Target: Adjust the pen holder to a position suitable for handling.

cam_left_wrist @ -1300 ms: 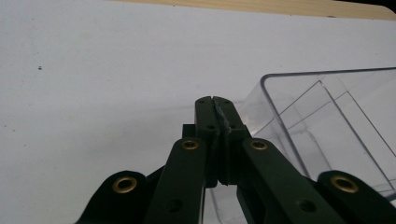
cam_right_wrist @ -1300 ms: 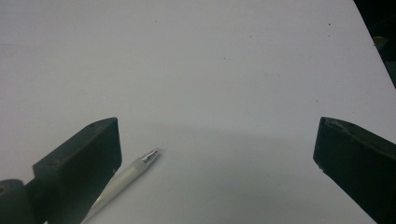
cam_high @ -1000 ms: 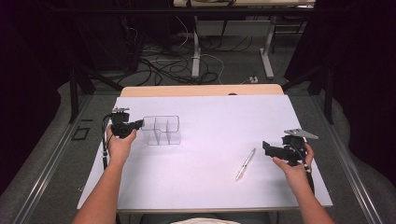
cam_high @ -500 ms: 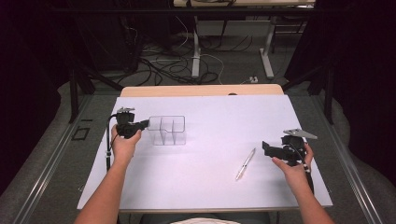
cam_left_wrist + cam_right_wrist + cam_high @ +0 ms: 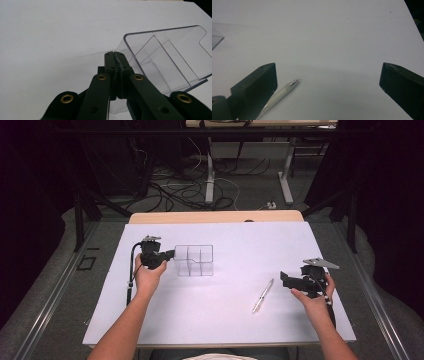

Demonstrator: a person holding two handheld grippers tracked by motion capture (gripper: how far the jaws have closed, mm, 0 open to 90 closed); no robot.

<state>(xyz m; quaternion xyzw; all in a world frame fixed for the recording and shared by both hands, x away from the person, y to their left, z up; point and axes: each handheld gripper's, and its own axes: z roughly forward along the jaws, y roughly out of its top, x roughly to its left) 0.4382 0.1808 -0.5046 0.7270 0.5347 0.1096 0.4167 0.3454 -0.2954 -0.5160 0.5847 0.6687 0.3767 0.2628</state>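
A clear plastic organizer (image 5: 196,261) with several compartments stands left of centre on the white sheet (image 5: 215,325). My left gripper (image 5: 173,253) is at its left end wall, and it is shut on that thin wall. In the left gripper view the jaws (image 5: 115,53) are pressed together on the organizer's (image 5: 172,57) near edge. A white pen with a silver tip (image 5: 263,295) lies right of centre. My right gripper (image 5: 283,278) stands open just right of it, low over the sheet. In the right gripper view the pen (image 5: 283,91) lies beside the left jaw of my right gripper (image 5: 328,72).
The white sheet covers a wooden table whose far edge (image 5: 215,216) shows bare. Beyond it are dark floor, cables (image 5: 175,195) and table legs. Both forearms come in from the near edge.
My left gripper has moved to the right and the clear organizer has moved with it. The right gripper and the pen have stayed put.
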